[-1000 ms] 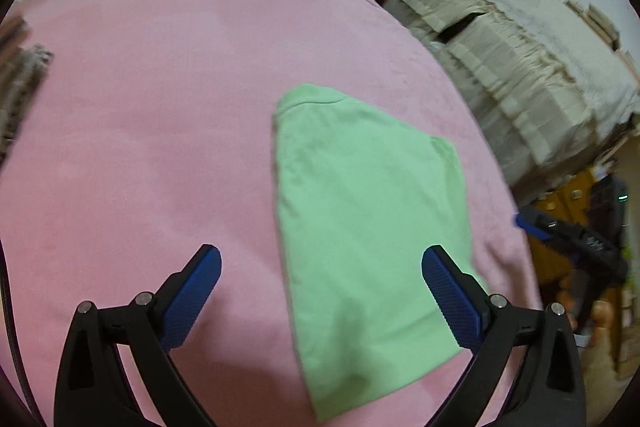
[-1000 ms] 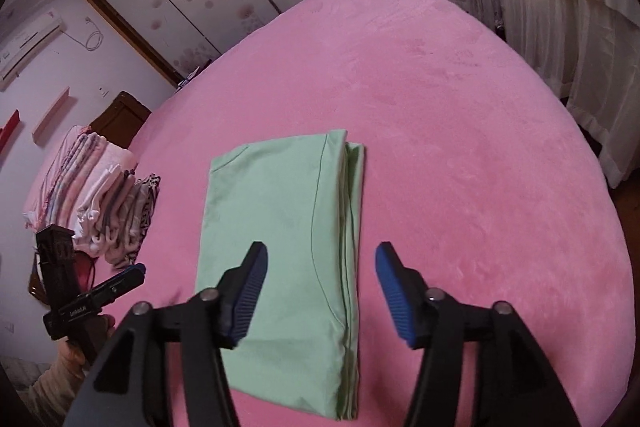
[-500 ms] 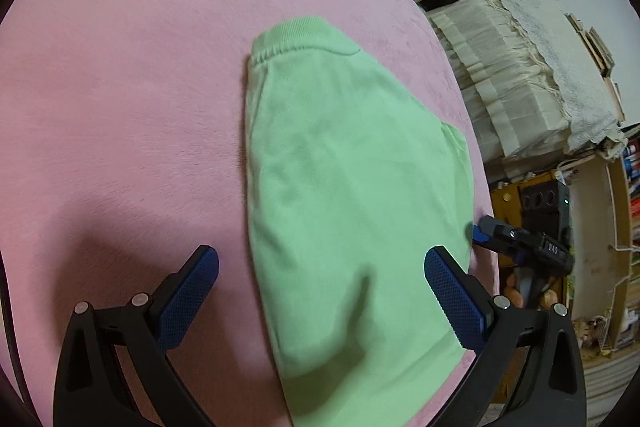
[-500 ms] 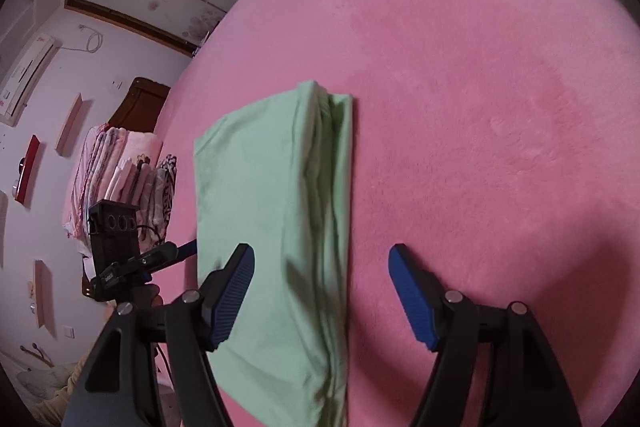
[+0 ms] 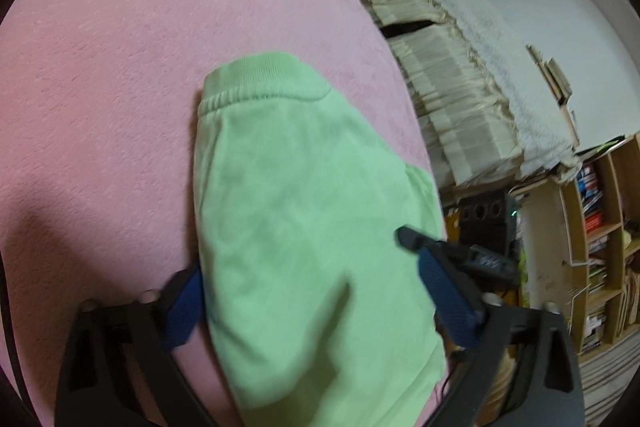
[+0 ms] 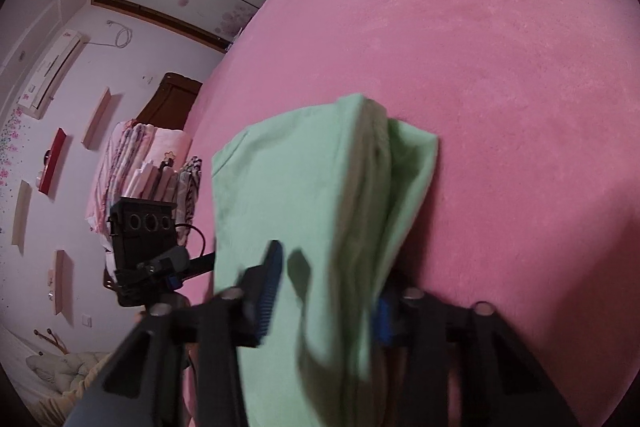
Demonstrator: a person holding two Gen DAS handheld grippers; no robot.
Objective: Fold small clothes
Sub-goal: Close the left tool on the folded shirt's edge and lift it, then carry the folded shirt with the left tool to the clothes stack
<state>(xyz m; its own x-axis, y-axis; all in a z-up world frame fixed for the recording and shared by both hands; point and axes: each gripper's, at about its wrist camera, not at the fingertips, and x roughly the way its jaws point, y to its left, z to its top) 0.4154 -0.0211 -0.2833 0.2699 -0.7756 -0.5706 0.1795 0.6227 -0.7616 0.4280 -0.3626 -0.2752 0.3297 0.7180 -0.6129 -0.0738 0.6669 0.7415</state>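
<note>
A light green garment (image 5: pixel 304 227), folded lengthwise in layers, lies across the frame's centre on pink; its ribbed waistband points toward the top.

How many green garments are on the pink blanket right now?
1. A single light green folded cotton garment lies on the fuzzy pink blanket, between both grippers. Other clothes stacked by the wall are pink and white, though some may be hidden.

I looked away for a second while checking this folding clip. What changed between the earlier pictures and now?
Both grippers dropped closer to the green garment. The right gripper has just been closing and now bunches the layered edge between its pads. The left gripper has narrowed slightly, straddling the cloth without a clear pinch. The garment remains folded on the pink blanket; the clothes stack is unmoved.
</note>
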